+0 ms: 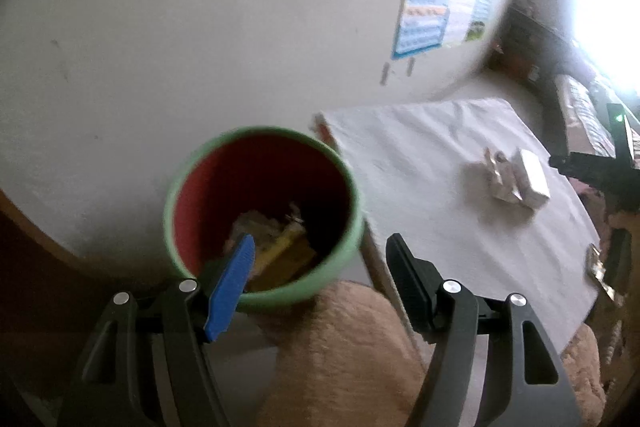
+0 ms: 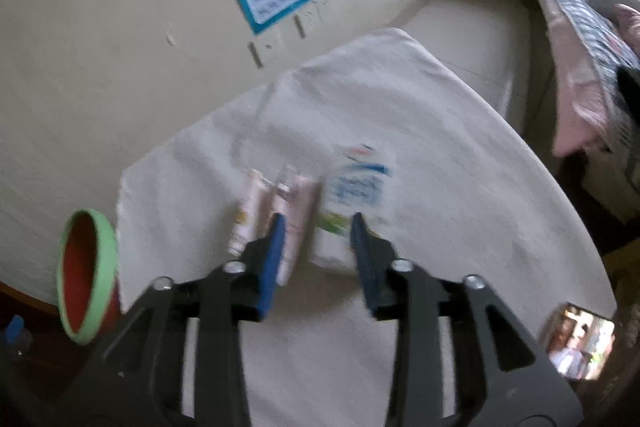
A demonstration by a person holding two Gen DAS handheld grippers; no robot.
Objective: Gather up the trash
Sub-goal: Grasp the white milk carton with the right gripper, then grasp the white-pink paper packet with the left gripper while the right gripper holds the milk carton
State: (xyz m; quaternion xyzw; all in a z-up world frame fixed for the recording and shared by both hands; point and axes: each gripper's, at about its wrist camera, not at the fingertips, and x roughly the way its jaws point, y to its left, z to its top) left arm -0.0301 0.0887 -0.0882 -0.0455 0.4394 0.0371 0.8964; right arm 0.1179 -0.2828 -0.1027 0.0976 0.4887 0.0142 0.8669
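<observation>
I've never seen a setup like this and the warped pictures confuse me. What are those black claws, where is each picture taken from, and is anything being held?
A person carries a handheld gripper in each hand, each with a wide-angle camera looking along its two fingers. The left camera shows the left gripper open and empty above a red bin with a green rim that already holds scraps. The right camera shows the right gripper open over a white-clothed table, holding nothing. Below it lie pinkish wrappers and a white carton with blue print. A phone rests near the table edge.
</observation>
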